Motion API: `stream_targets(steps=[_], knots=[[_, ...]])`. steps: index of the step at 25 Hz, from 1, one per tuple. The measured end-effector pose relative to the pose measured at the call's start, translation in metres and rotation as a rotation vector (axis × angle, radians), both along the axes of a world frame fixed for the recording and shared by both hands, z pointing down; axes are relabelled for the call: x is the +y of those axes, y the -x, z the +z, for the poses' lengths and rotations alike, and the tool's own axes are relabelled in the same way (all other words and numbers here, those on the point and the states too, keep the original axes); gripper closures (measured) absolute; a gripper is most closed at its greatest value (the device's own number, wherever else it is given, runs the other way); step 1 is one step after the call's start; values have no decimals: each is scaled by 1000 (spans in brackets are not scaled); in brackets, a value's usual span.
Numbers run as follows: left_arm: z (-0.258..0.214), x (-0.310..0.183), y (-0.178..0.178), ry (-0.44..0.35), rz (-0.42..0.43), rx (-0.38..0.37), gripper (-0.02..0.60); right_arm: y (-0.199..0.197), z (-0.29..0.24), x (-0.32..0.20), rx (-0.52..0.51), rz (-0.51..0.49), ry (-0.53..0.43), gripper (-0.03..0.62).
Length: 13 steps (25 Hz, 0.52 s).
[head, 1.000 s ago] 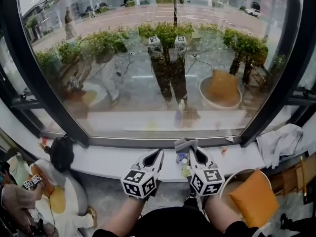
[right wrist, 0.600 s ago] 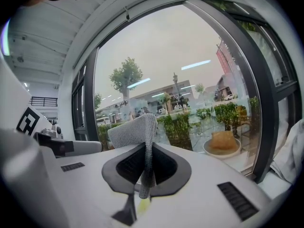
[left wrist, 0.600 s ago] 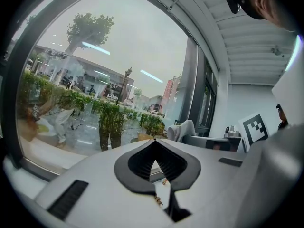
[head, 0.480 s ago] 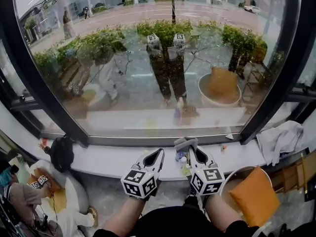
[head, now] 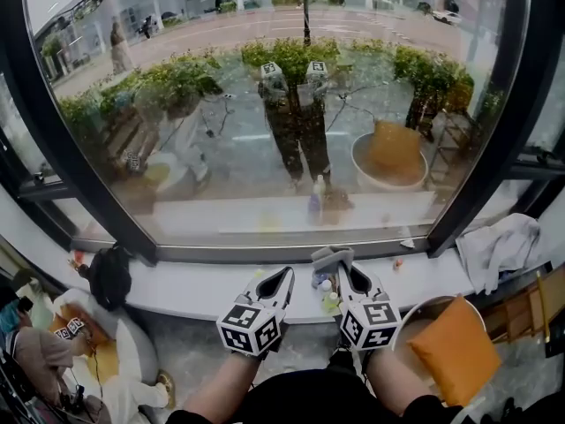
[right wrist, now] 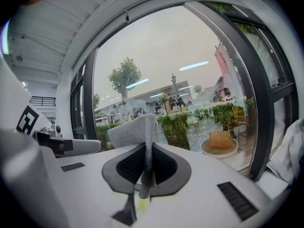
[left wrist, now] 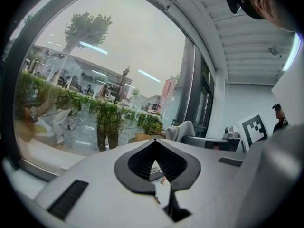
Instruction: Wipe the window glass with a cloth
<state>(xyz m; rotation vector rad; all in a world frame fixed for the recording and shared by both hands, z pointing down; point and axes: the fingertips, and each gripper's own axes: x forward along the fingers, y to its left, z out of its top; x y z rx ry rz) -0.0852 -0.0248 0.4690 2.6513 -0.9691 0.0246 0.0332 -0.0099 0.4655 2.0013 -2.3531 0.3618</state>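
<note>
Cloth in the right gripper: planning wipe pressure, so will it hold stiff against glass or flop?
Probably floppy: the cloth folds thin where the right gripper pinches it. Likely light, since its free flap stands up unsupported. Its knit texture should grip well.

The left gripper (head: 284,275) and the right gripper (head: 344,274) each have a pale grey shell that narrows to a point ahead of its cube. The left cube (head: 250,328) and the right cube (head: 368,319) are white with black square markers. Ahead of the cube, black ribbed pads (left wrist: 142,161) line the jaws, with dark slotted vents (left wrist: 66,199) to either side. Behind the cubes, the person wears black clothing (head: 309,400).
</note>
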Motion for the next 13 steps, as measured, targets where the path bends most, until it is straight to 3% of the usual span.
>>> stream_targets(steps=[13], knots=[[-1, 8, 4, -1, 3, -1, 574, 6, 0, 7, 0, 2, 0, 556]])
